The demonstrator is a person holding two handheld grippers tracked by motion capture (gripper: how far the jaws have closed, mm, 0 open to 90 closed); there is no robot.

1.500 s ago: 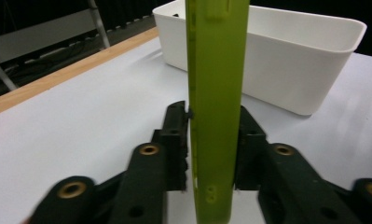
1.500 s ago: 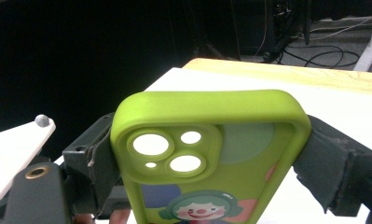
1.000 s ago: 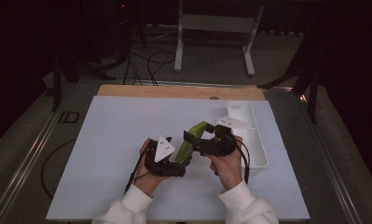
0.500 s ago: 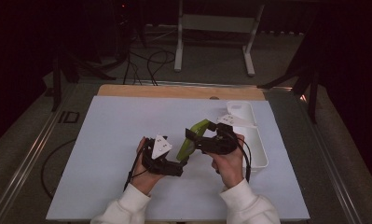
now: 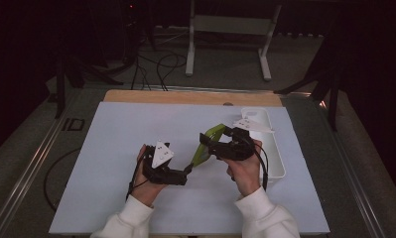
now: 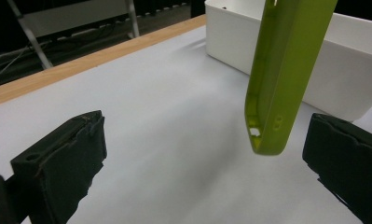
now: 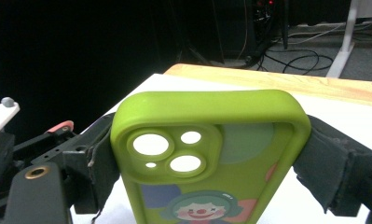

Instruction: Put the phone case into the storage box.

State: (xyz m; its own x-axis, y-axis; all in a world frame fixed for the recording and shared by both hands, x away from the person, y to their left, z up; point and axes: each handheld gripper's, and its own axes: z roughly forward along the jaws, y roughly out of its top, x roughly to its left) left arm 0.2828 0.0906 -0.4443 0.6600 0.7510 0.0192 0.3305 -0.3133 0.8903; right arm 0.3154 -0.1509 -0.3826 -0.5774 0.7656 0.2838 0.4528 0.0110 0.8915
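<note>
A lime-green phone case [image 5: 204, 147] with a cartoon clown print [image 7: 207, 154] hangs tilted above the white mat. My right gripper [image 5: 211, 143] [image 7: 211, 163] is shut on its camera end, one jaw on each long side. The case's lower end [image 6: 281, 79] dips between the jaws of my left gripper [image 5: 184, 173] [image 6: 204, 163]. That gripper is open, and the case sits nearer its right jaw without touching either one.
A white rectangular bin [image 5: 275, 148] [image 6: 342, 70] stands on the mat just right of my right hand. A wooden strip [image 5: 185, 96] runs along the table's far edge. The white mat [image 5: 111, 148] is bare to the left. Stands and cables lie on the floor beyond.
My left gripper has drifted slightly left and toward the person. The right gripper keeps its hold on the case and has barely moved.
</note>
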